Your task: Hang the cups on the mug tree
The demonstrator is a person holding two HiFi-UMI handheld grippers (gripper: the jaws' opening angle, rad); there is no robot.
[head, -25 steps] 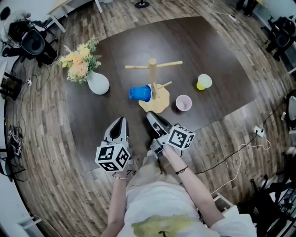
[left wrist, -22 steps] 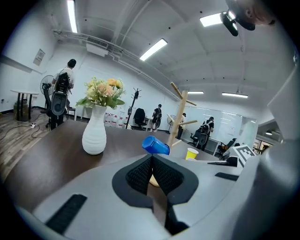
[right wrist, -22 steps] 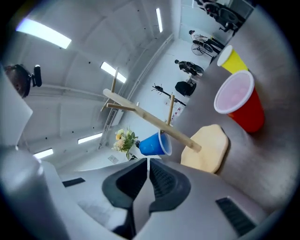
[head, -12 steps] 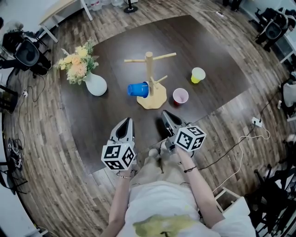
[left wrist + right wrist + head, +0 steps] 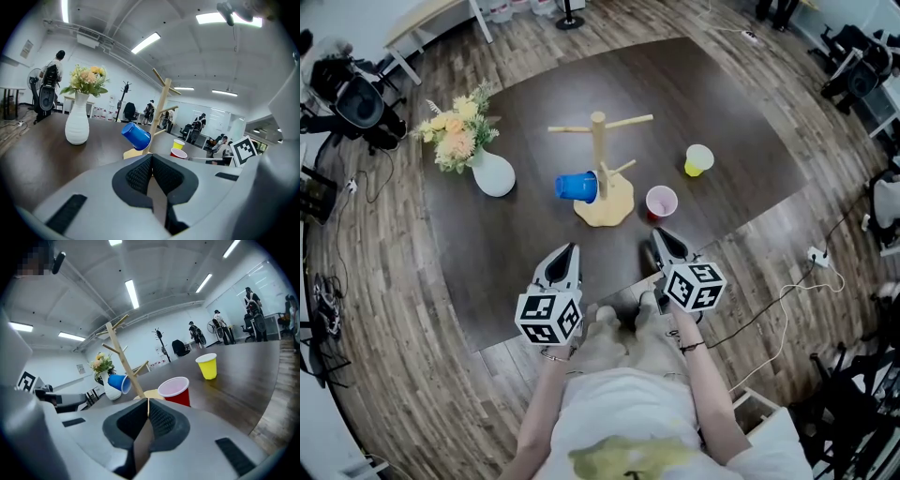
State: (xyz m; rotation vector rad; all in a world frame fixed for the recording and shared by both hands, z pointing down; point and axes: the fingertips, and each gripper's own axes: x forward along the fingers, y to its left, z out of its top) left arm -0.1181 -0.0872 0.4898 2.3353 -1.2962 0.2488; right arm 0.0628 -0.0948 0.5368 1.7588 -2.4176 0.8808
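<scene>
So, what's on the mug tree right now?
Only the blue cup, hung sideways low on the mug tree. The upper pegs are bare. The peg that carries the cup is hidden inside it.

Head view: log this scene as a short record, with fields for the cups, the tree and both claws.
mug tree: upright on the table
blue cup: hung on a low peg, tilted
red cup: upright on the table, beside the tree's base
yellow cup: upright on the table, farther right
vase: left of the tree
left claw: shut, empty
right claw: shut, empty
</scene>
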